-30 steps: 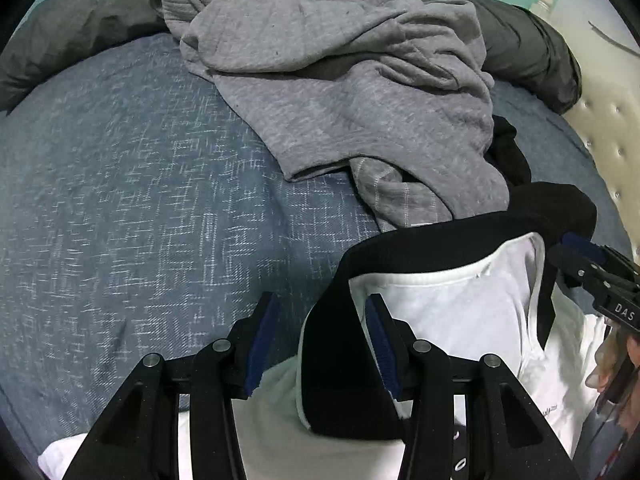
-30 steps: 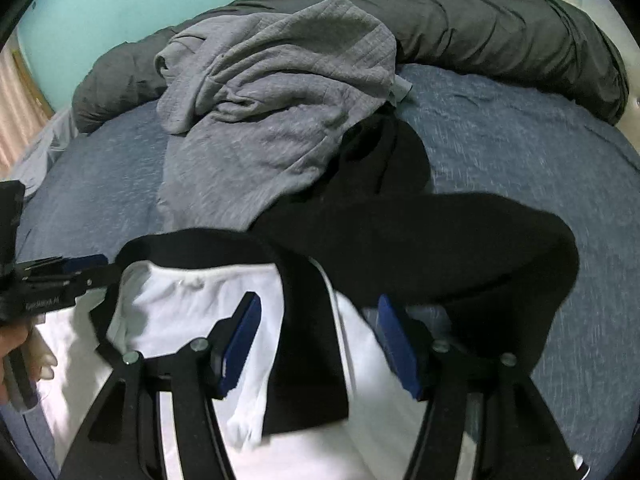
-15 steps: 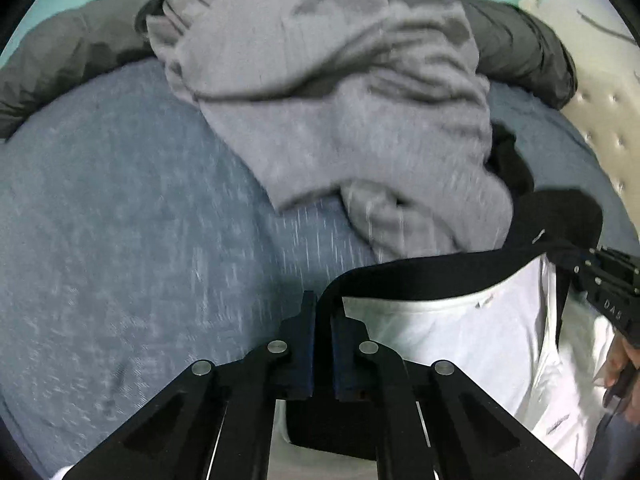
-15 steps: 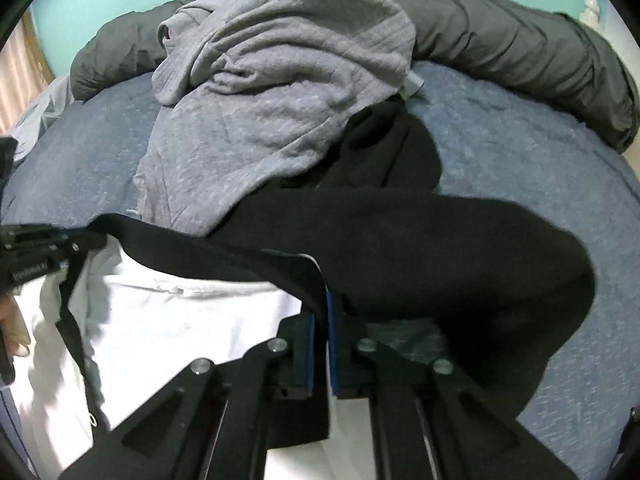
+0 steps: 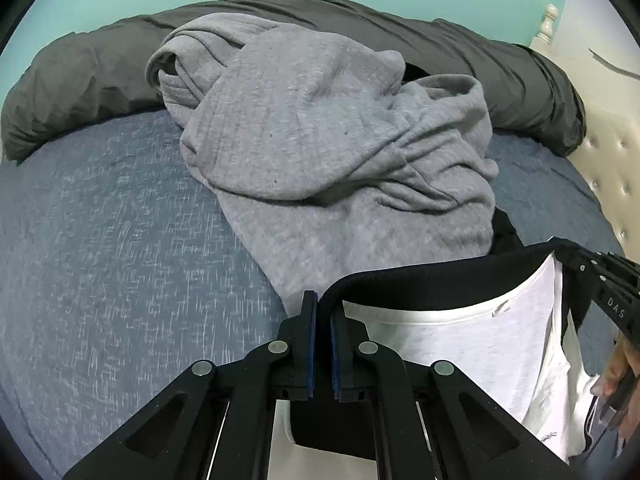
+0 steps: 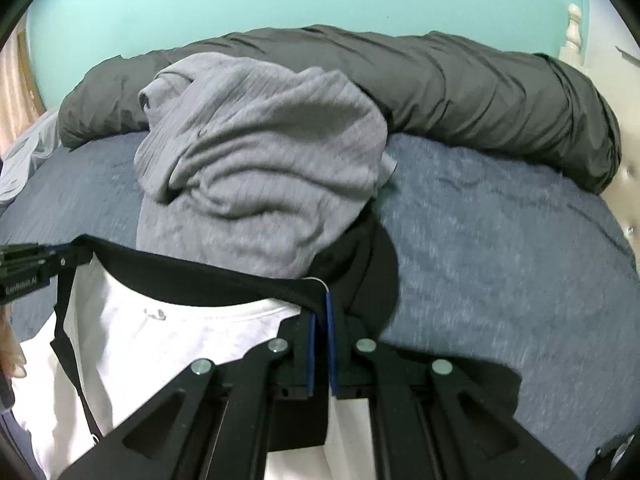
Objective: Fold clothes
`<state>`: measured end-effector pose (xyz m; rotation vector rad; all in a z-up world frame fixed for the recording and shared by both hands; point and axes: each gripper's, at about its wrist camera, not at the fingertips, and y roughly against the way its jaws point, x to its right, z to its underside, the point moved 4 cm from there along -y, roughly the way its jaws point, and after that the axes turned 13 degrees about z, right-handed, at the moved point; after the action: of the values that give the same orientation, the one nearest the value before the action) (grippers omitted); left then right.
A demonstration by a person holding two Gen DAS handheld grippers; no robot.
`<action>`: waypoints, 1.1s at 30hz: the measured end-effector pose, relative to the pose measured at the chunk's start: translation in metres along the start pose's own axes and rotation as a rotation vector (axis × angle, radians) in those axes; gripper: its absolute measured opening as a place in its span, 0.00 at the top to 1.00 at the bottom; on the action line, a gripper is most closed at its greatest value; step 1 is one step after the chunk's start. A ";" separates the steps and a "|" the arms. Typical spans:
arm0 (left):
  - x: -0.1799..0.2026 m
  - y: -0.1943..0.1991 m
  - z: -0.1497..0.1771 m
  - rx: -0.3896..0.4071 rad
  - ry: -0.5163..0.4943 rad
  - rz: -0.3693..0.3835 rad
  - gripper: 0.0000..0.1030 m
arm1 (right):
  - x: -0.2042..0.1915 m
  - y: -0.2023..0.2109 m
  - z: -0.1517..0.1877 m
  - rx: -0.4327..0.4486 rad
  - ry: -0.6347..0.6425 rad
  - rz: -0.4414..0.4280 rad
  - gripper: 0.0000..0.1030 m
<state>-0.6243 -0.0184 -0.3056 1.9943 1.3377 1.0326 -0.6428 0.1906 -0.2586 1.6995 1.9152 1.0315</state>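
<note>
Clamped at centre bottom of each view on the black collar band of a black-and-white garment [image 5: 472, 344]: left gripper [image 5: 324, 344] and right gripper [image 6: 319, 344], band stretched between them above the blue bedspread [image 5: 100, 248]. Unfolded at upper centre: crumpled grey garment [image 5: 320, 140]. Only at right-wrist centre right: black sleeve [image 6: 372, 264].

Bedroom in a home: bed with blue-grey sheet [image 5: 100, 248], rolled dark duvet [image 6: 460, 92], tufted headboard [image 5: 608, 168], turquoise wall [image 6: 280, 0].
</note>
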 end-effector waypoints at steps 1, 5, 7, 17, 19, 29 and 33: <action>-0.001 -0.004 0.000 -0.003 0.001 -0.003 0.95 | 0.000 -0.004 -0.002 -0.005 0.008 0.006 0.96; -0.002 -0.026 0.008 -0.036 -0.004 -0.006 0.95 | -0.003 -0.023 0.005 -0.043 0.011 -0.001 0.96; -0.005 -0.033 0.012 -0.039 0.006 0.000 0.94 | -0.005 -0.033 0.011 -0.060 0.015 -0.006 0.96; -0.007 -0.042 0.023 -0.025 0.019 0.027 0.82 | -0.004 -0.048 0.024 -0.082 -0.004 -0.059 0.71; -0.001 -0.035 0.023 -0.008 0.002 0.038 0.57 | -0.002 -0.043 0.025 -0.071 -0.011 -0.060 0.41; 0.001 0.016 0.021 0.046 -0.033 0.073 0.46 | 0.009 0.006 0.020 0.019 -0.050 -0.113 0.29; -0.037 0.043 0.043 0.009 -0.020 0.061 0.46 | 0.038 0.040 0.026 0.084 -0.084 -0.143 0.29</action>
<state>-0.5744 -0.0692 -0.3092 2.0583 1.2799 1.0338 -0.6046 0.2347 -0.2399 1.5964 2.0188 0.8247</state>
